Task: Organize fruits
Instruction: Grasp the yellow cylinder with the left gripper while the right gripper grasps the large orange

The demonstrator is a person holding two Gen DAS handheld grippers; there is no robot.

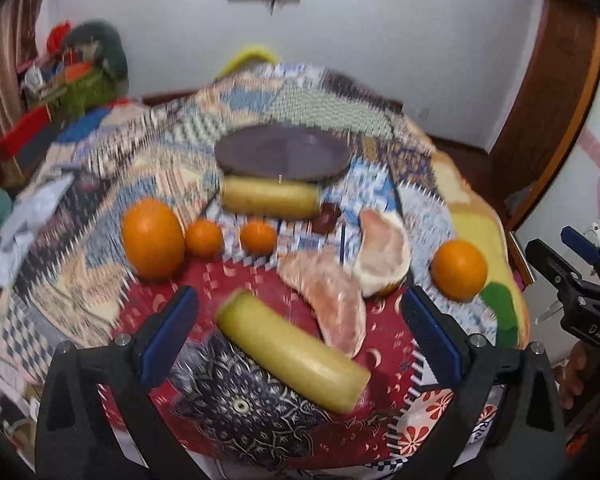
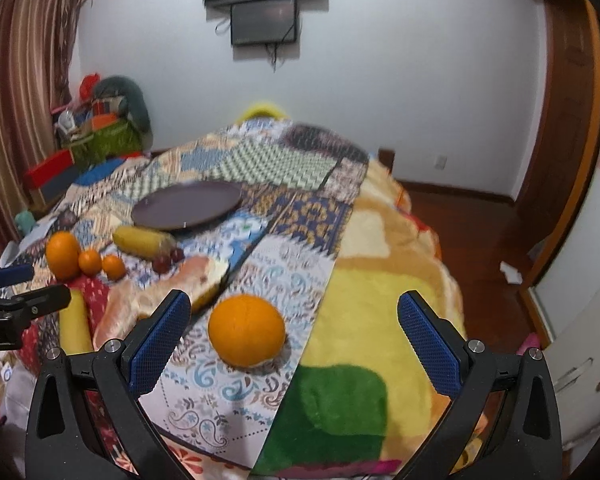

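The left gripper (image 1: 300,328) hangs with its blue pads spread wide and nothing between them but air, straddling the near banana (image 1: 292,350) that lies slantwise on the patchwork cloth (image 1: 260,420). The right gripper (image 2: 294,332) is just as wide apart and empty, with a big orange (image 2: 247,330) sitting on the cloth between its fingers, slightly left of centre.

The rest of the fruit is spread further back — another large orange (image 1: 153,238), two small ones (image 1: 204,237) (image 1: 258,235), two pomelo pieces (image 1: 332,304) (image 1: 384,254), and a second banana (image 1: 270,197) lying just in front of the dark plate (image 1: 282,152), which holds nothing yet.

The likely step is a pick for each side, the plate being the probable home. For the banana, turning the left gripper so the pads close across its width, near the middle, should stop it pivoting. For the orange, shift left to centre it and close gently at its widest part — round fruit on soft bedding rolls easily.
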